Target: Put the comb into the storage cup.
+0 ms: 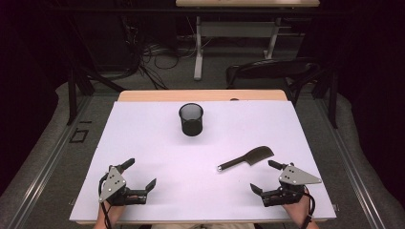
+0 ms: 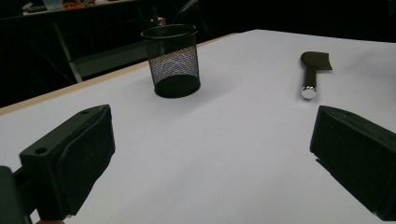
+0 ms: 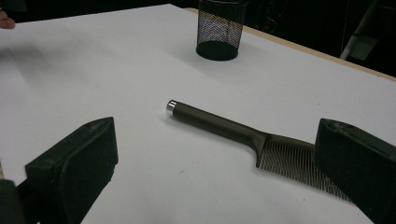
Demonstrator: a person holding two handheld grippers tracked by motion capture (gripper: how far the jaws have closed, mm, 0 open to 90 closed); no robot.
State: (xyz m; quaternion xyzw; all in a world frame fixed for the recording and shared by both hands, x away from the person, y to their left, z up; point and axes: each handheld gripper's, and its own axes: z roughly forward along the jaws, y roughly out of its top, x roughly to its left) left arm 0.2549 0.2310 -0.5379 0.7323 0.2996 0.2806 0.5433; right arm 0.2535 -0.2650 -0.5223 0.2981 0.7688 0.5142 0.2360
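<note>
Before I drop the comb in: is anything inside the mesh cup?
The mesh cup looks empty: through the mesh its dark bottom shows bare. The comb lies on the table outside it.

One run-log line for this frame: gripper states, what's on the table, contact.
left gripper: open, empty | right gripper: open, empty | comb: flat on table, nearest right gripper, untouched | mesh cup: upright, far centre

In the right gripper view, the far end of the comb is covered by a black jaw, and the top rim of the mesh cup is cut off by the upper edge. In the high view, the person's forearms are cropped at the bottom edge, and the comb's teeth are too small to be made out.
</note>
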